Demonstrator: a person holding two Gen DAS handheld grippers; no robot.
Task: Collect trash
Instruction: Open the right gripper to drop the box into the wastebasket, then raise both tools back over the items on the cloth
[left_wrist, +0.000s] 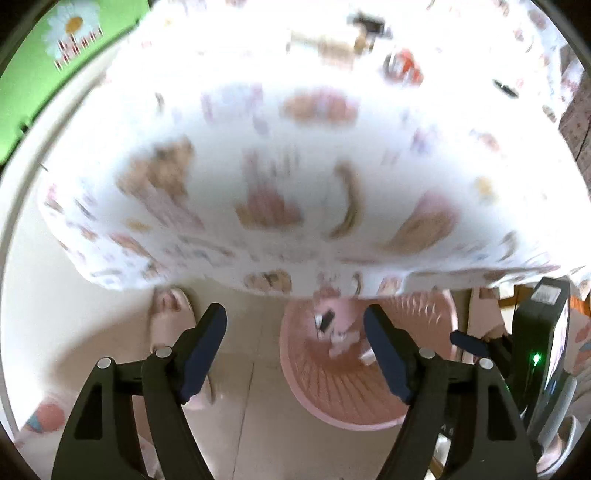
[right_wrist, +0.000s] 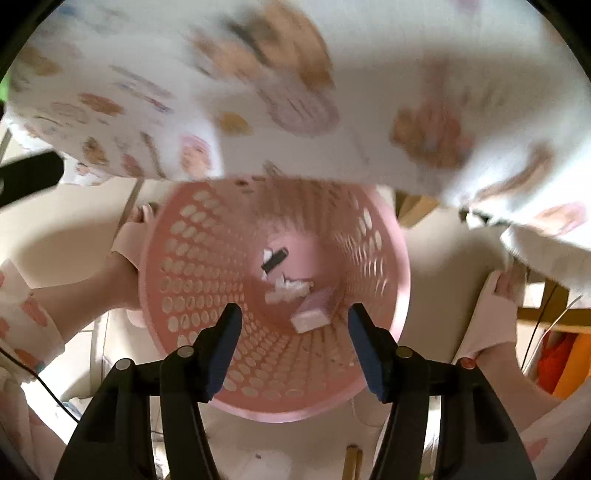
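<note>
A pink perforated trash basket (right_wrist: 192, 258) stands on the floor under the table edge; it also shows in the left wrist view (left_wrist: 332, 398). Inside lie a dark wrapper (right_wrist: 275, 258), crumpled white paper (right_wrist: 288, 290) and a white-pink block (right_wrist: 312, 314). My right gripper (right_wrist: 293, 321) is open and empty right above the basket's mouth. My left gripper (left_wrist: 295, 325) is open and empty, to the left of the basket. On the table top, blurred, lie a red can (left_wrist: 402, 66) and brown-black scraps (left_wrist: 354, 37).
A table with a white cartoon-print cloth (left_wrist: 258, 177) overhangs the basket. The person's slippered feet (left_wrist: 170, 317) stand on the beige tile floor on both sides of the basket. A green mat (left_wrist: 55, 55) lies far left. Orange items (right_wrist: 561, 362) sit at the right.
</note>
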